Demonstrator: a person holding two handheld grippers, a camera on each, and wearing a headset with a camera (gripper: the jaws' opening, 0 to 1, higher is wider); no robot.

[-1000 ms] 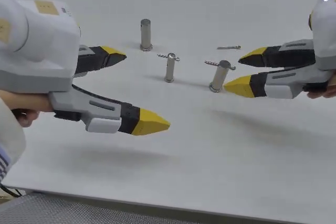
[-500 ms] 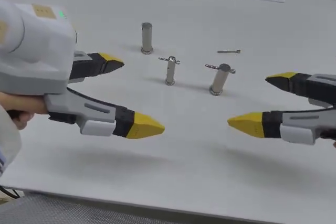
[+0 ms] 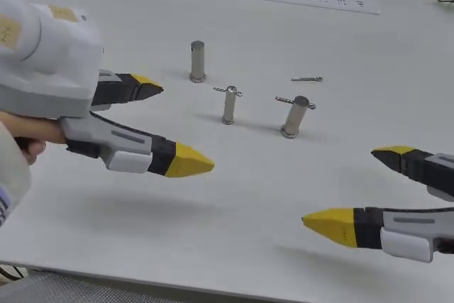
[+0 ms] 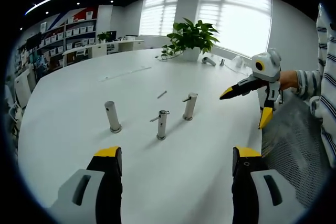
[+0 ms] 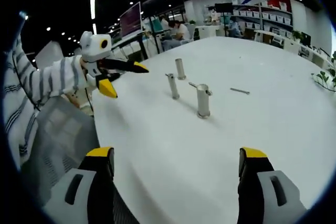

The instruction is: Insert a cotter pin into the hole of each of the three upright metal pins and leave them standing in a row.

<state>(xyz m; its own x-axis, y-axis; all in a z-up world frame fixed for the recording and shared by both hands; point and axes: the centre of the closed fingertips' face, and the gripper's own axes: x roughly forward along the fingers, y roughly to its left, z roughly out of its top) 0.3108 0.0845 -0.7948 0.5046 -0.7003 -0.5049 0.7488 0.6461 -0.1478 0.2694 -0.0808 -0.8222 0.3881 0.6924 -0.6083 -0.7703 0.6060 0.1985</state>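
Smooth white table (image 3: 234, 204) bears cylindrical steel pins (image 3: 229, 105).

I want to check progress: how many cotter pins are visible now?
3. First cotter pin: in the middle metal pin. Second cotter pin: in the right metal pin. Loose cotter pin: on the table beyond them.

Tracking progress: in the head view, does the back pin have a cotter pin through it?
No, the back pin stands bare, while a loose cotter pin lies on the table.
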